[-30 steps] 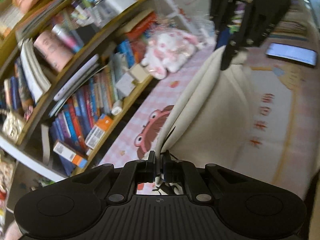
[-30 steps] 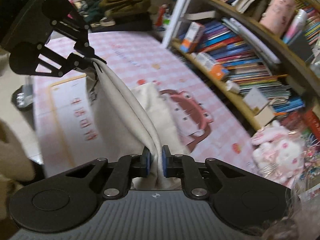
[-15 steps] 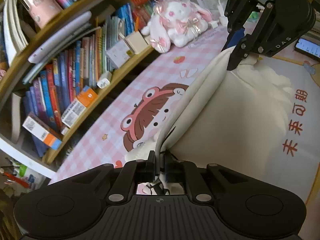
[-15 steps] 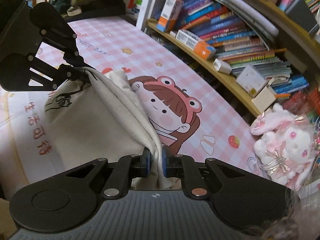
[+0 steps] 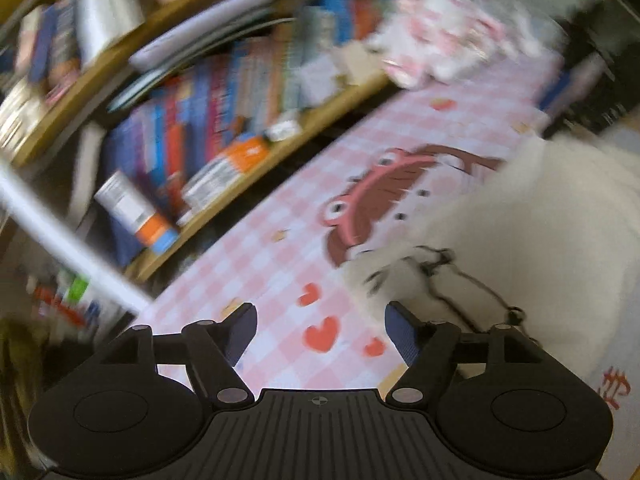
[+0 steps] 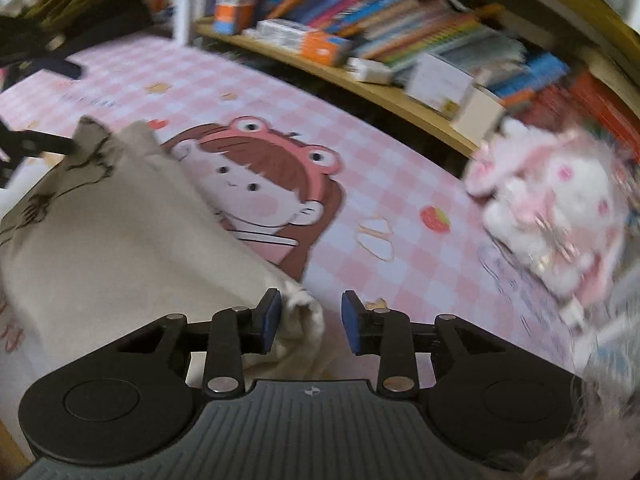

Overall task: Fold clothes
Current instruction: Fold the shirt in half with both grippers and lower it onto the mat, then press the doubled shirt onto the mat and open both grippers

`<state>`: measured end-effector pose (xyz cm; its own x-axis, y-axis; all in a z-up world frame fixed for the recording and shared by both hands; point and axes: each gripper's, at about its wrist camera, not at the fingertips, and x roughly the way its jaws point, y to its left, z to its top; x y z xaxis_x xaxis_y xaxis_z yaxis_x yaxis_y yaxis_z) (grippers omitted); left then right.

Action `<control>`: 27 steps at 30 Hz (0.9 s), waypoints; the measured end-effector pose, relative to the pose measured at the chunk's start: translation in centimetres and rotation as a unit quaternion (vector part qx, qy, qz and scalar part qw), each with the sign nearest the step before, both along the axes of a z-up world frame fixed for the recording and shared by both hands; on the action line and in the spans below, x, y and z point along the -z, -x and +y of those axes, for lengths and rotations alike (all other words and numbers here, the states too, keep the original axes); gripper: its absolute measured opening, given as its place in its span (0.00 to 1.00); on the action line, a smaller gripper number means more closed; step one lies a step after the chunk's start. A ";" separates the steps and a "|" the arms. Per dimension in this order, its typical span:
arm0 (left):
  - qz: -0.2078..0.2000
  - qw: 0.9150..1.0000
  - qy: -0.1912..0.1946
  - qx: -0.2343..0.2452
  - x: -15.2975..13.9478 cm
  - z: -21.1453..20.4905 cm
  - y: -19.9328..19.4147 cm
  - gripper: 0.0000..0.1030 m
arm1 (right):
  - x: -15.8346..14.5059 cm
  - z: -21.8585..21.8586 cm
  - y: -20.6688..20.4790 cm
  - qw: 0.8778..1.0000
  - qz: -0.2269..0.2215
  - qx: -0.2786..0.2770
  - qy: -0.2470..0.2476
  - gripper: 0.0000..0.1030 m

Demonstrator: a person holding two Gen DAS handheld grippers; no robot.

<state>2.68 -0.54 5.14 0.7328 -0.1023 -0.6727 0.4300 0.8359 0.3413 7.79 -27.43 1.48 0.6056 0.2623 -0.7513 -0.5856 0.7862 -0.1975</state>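
Cream garment [image 6: 112,240] reaches between only the right gripper [image 6: 308,322] fingers.

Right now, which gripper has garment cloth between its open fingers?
The right gripper: a bunched corner of the cream garment lies between its fingers. The left gripper frames only the checked mat.

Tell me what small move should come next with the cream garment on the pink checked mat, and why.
Probably draw both tools back and check the fold. The left tool and right tool are open, and the cream garment lies doubled on the pink checked mat. Its corner sits bunched between the right tool's fingers, so it likely needs smoothing flat before another fold.
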 end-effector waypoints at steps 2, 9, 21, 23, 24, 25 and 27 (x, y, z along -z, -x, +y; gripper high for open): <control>0.017 0.996 0.091 -0.020 -0.3 1.7 0.3 0.67 | 0.4 -0.7 -0.1 0.999 0.001 0.038 -0.011 0.30; 0.080 0.965 0.243 -0.049 1.5 2.7 -0.4 0.66 | -0.7 -4.2 2.1 0.965 0.060 0.155 -0.202 0.29; 0.163 0.871 0.440 -0.148 4.8 7.7 -4.8 0.07 | 2.6 -4.2 2.3 0.947 0.104 0.227 -0.201 0.09; 0.173 0.871 0.431 -0.159 5.9 7.1 -5.6 0.09 | 2.6 -3.9 2.3 0.950 0.101 0.223 -0.195 0.09; 0.174 0.872 0.428 -0.162 6.3 7.0 -5.8 0.13 | 2.6 -3.8 2.3 0.951 0.100 0.221 -0.193 0.09; 0.171 0.873 0.428 -0.162 6.3 6.9 -5.7 0.14 | 2.6 -3.7 2.3 0.952 0.098 0.219 -0.190 0.09; 0.167 0.870 0.435 -0.164 6.1 7.3 -5.5 0.19 | 2.5 -3.5 2.3 0.954 0.095 0.218 -0.185 0.10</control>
<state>8.19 6.81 -1.01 0.5978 -0.5014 -0.6255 0.0742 0.8115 -0.5797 5.52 -30.98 -1.06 0.5798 0.2853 -0.7632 -0.1856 0.9583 0.2173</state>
